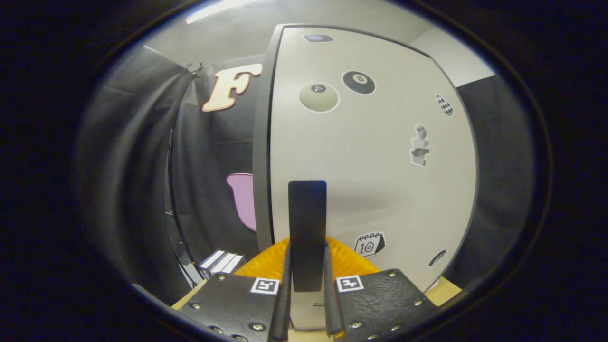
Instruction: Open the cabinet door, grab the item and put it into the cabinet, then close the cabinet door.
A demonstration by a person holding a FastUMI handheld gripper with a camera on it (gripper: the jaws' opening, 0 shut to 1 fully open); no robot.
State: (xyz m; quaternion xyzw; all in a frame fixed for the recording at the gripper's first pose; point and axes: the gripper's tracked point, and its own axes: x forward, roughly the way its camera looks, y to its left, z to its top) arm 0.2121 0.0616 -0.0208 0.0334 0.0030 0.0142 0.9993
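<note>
Between the fingers (307,285) stands the cabinet door's (380,190) handle (307,228), pinched.

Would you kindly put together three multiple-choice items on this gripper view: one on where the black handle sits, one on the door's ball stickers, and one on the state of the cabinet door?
1. Where is the black handle?
A. Between the gripper's fingers
B. Far beyond them, up by the ceiling
C. Lying on the floor

2. How many ball stickers are on the cabinet door?
A. None
B. Two
C. Five

3. What state is the cabinet door in?
A. Removed
B. Swung wide open
C. Facing the gripper, interior hidden

Answers:
1 A, the handle rises from between both fingers.
2 B, a pale ball and a black eight ball.
3 C, its stickered front hides the interior.
</note>
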